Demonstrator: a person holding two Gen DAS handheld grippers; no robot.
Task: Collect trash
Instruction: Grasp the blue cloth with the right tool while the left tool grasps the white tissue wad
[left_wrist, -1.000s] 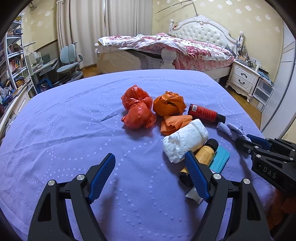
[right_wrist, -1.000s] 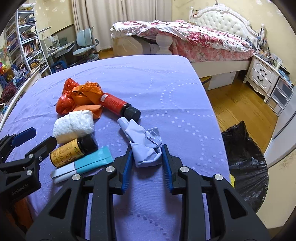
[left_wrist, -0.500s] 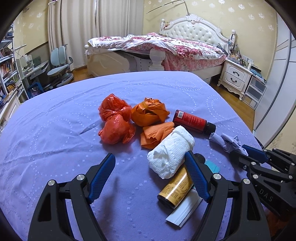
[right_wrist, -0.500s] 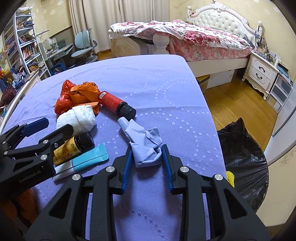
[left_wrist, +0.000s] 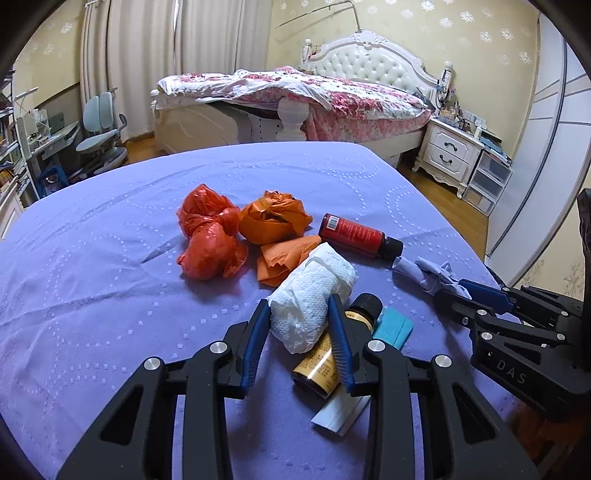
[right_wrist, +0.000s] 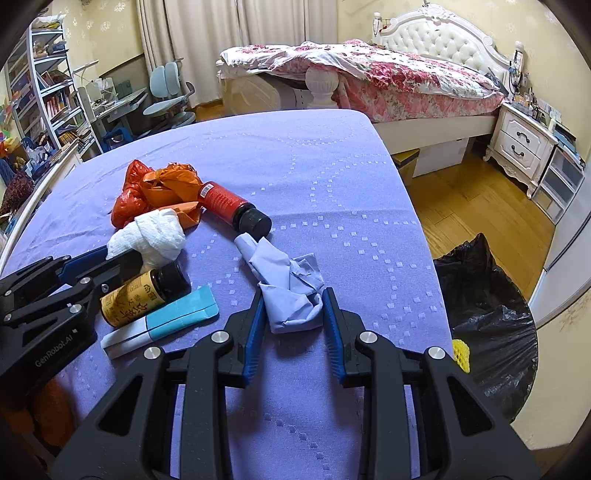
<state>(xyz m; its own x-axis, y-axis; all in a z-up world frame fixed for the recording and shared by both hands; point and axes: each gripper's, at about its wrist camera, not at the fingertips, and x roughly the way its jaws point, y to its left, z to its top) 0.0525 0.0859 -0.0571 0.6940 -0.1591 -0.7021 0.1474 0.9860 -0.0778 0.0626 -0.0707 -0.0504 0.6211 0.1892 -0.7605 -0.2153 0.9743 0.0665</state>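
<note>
We tilt both claws downward, side by side. Our left claw (left_wrist: 300, 314) is closing, its jaws pinching a white paper wad (left_wrist: 312, 295). Our right claw (right_wrist: 293, 310) grips a crumpled blue cloth (right_wrist: 288, 291) between narrow-set jaws.

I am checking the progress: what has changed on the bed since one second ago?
The left gripper came forward over the white paper wad; its jaws are closing on it. The right gripper stayed shut on the blue crumpled wrapper. Bottles and bags kept their places.
</note>
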